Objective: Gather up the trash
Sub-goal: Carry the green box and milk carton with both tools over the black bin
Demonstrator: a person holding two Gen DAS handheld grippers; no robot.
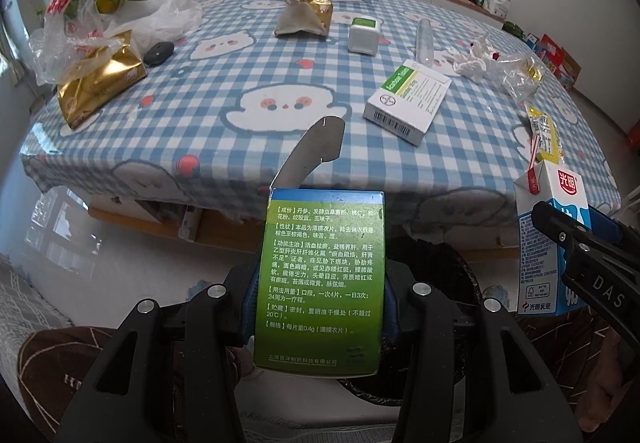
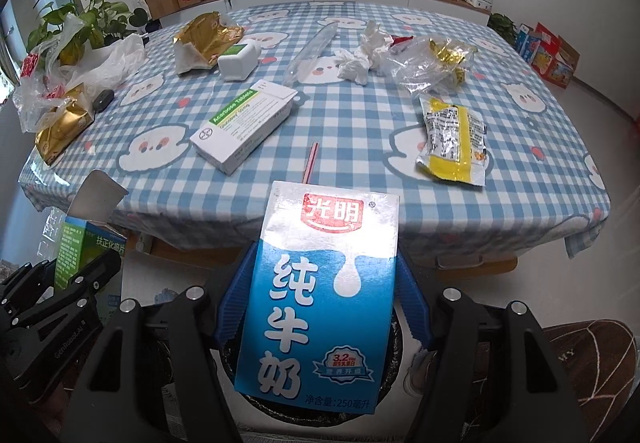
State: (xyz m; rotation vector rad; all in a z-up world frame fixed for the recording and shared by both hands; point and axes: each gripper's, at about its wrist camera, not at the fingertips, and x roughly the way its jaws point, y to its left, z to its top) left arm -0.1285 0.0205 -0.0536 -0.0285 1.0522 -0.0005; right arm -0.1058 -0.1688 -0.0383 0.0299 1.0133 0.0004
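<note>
My left gripper (image 1: 319, 303) is shut on a green medicine box (image 1: 320, 283) whose top flap stands open, its blue pads (image 1: 246, 307) pressing both sides. A blue-and-white milk carton (image 2: 320, 283) with a straw sits between the blue pads (image 2: 414, 303) of my right gripper (image 2: 322, 303), which is shut on it. Both are off the table's near edge, over a round bin with a black liner (image 2: 280, 413), also visible as the bin (image 1: 444, 275) in the left wrist view. The two grippers are side by side: the milk carton (image 1: 548, 243) shows at the right, the green box (image 2: 80, 251) at the left.
On the blue checked table (image 2: 352, 123) lie a white medicine box (image 2: 244, 119), a yellow snack wrapper (image 2: 452, 139), crumpled tissue (image 2: 360, 59), clear plastic wrap (image 2: 432, 63), a plastic tube (image 2: 312, 51), a small white box (image 2: 238, 61), gold wrappers (image 2: 204, 35) and plastic bags (image 2: 80, 67).
</note>
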